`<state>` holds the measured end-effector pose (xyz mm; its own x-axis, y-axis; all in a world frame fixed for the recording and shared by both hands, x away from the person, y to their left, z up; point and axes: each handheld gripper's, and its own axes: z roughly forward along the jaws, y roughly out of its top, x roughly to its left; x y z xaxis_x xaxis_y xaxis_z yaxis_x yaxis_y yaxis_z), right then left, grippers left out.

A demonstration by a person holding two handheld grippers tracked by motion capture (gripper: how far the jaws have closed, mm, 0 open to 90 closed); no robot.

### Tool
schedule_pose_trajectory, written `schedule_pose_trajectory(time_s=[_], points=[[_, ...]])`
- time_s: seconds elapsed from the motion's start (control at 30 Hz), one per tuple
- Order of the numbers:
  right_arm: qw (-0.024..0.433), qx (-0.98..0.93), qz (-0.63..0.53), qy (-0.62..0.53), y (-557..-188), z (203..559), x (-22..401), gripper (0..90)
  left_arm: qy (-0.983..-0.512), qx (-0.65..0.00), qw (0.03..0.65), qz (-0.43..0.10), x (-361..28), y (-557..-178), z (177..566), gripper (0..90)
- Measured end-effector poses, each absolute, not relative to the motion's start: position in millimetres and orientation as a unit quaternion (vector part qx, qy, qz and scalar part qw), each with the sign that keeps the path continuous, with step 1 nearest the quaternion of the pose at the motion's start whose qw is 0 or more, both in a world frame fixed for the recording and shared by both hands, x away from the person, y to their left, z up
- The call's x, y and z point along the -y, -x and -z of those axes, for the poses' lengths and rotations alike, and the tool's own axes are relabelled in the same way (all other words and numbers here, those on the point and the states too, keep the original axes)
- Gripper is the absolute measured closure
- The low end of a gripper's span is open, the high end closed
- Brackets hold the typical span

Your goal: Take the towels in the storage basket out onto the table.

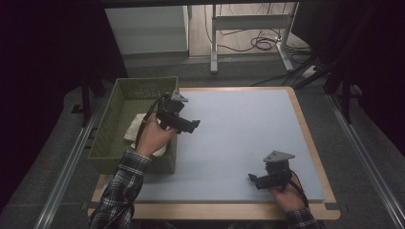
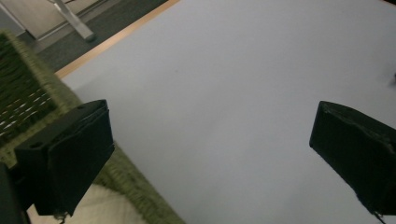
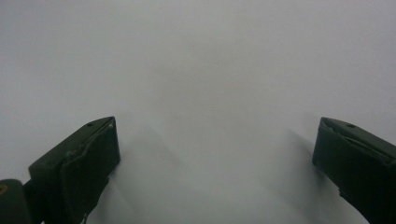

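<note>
Cloth (image 1: 139, 125), pale and crumpled, already lies inside the green basket (image 1: 111, 125) at the table's left edge, so little seems left, with the left gripper (image 1: 191, 125) above the basket's rim and the right gripper (image 1: 253, 179) over the blue mat (image 1: 239, 129), both wide open and holding nothing.

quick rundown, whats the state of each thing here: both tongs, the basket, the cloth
left tongs: open, holding nothing, over the basket's right rim
right tongs: open, holding nothing, low over the blue mat
green basket: upright at the table's left edge
white cloth: lying crumpled inside the basket
</note>
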<state>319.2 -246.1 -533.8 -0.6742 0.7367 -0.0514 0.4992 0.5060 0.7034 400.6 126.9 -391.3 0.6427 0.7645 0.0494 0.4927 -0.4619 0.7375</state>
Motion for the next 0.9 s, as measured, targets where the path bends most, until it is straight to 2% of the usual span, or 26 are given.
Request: schedule_pose_trajectory(time_s=[0.5,0.9], points=[[0.175,-0.850,-0.339,-0.364,-319.2,533.8,246.1,0.6,-0.814,-0.432,0.327,-0.210,-186.8,-415.8,397.3,0.0],[0.175,-0.850,-0.338,-0.364,-319.2,533.8,246.2,0.6,-0.810,-0.479,0.280,-0.190,-237.9,-431.0,430.8,0.1]])
